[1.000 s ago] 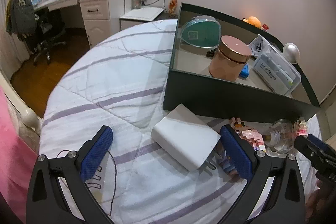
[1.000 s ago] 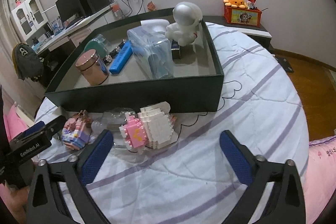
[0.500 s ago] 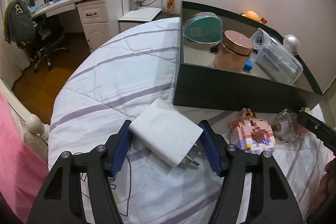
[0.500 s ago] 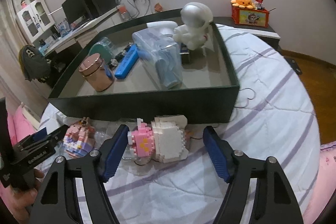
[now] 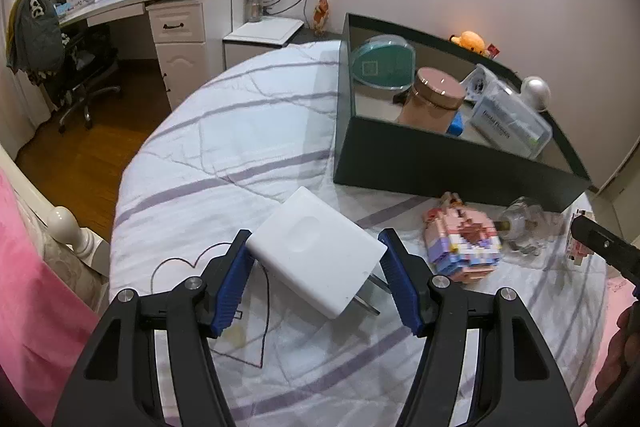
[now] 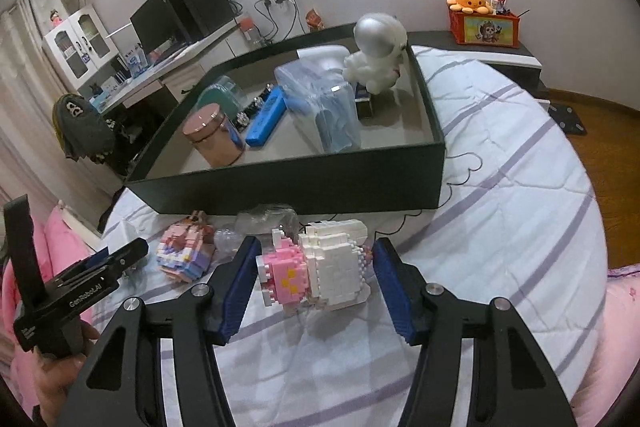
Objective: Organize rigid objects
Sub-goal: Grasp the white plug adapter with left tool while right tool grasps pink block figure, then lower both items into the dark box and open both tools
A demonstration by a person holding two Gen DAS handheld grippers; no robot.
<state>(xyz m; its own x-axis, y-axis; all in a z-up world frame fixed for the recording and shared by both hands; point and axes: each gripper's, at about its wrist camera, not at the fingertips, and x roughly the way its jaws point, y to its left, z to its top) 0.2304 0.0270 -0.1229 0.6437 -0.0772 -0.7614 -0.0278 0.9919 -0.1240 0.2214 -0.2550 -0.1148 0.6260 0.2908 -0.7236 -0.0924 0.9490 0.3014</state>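
My left gripper (image 5: pixel 316 279) is shut on a white power adapter (image 5: pixel 316 251) on the striped bedspread, prongs pointing right. My right gripper (image 6: pixel 316 279) is shut on a pink and white brick figure (image 6: pixel 316 271), both pads against its sides. A second pink and purple brick figure (image 5: pixel 464 247) lies between them, also in the right wrist view (image 6: pixel 184 251). A clear glass bottle (image 5: pixel 524 227) lies beside it. The dark green box (image 6: pixel 300 183) stands just beyond.
The box holds a copper jar (image 6: pixel 214 139), a blue case (image 6: pixel 266 115), a clear plastic container (image 6: pixel 324 103), a teal round tin (image 5: pixel 382 65) and a silver astronaut figure (image 6: pixel 376 51). A desk (image 5: pixel 160 3) and chair (image 5: pixel 60 67) stand at the far left.
Both grippers have closed from wide open: the left one around the white adapter, the right one around the pink and white brick figure. Both moved forward onto their objects.
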